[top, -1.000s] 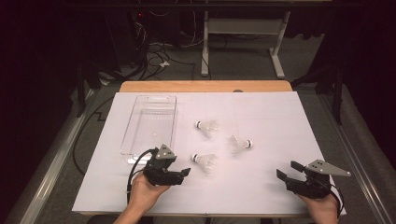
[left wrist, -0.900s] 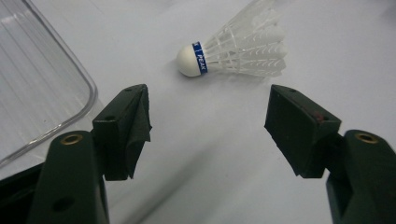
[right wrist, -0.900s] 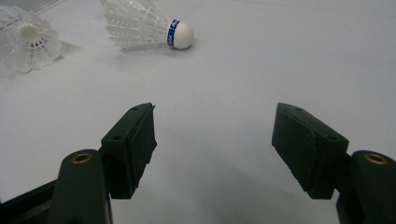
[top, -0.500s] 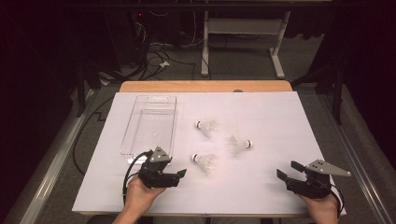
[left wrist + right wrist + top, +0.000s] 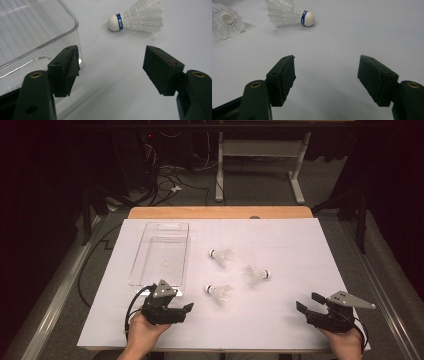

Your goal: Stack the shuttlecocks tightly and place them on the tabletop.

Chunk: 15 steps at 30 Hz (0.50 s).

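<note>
Three white feather shuttlecocks lie mid-table: a far one (image 5: 221,256), a right one (image 5: 256,274) and a near one (image 5: 219,292). A clear plastic tray (image 5: 161,252) stands empty to their left. My left gripper (image 5: 186,311) rests near the tray's front corner, open, pointing toward the near shuttlecock (image 5: 137,17), with the tray corner (image 5: 37,37) beside its left jaw. My right gripper (image 5: 310,303) sits at the front right, open and holding nothing. In the right gripper view the right shuttlecock (image 5: 289,13) lies ahead, cork to the right, and the near one (image 5: 225,21) shows its open skirt.
A white sheet (image 5: 300,245) covers the table, with a wooden edge (image 5: 220,212) at the back. Cables trail from the left gripper (image 5: 131,307). Beyond the table are a dark floor, wires and a desk frame (image 5: 260,175).
My left gripper has drawn back slightly toward the near-left, away from the near shuttlecock. The right gripper and the shuttlecocks have not moved.
</note>
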### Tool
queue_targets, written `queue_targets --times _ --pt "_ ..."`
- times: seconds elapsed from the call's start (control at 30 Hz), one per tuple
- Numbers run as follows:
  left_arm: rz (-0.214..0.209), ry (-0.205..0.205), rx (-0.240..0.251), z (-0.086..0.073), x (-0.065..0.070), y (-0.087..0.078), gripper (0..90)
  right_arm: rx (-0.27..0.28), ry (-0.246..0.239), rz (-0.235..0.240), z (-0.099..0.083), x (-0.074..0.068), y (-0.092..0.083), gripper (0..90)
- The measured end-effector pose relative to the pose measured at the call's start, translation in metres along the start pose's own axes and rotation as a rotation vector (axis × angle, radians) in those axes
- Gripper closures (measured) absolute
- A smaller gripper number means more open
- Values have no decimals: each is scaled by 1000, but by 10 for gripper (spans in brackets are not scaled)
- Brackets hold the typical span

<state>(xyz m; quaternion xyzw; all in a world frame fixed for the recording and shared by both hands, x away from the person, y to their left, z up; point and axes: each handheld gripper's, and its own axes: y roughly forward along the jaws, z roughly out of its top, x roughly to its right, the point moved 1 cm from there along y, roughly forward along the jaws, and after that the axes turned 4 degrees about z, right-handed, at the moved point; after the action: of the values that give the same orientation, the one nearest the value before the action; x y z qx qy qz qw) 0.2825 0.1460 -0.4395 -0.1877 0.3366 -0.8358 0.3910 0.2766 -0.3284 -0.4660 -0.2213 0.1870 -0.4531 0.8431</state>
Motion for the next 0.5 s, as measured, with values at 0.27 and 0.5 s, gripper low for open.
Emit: queue_targets --times 0.27,0.5 --pt "21 3 20 -7 -4 -7 300 0 0 -1 0 0 0 307" --pt "39 -19 26 -16 -8 -12 303 -1 0 -2 0 0 0 307"
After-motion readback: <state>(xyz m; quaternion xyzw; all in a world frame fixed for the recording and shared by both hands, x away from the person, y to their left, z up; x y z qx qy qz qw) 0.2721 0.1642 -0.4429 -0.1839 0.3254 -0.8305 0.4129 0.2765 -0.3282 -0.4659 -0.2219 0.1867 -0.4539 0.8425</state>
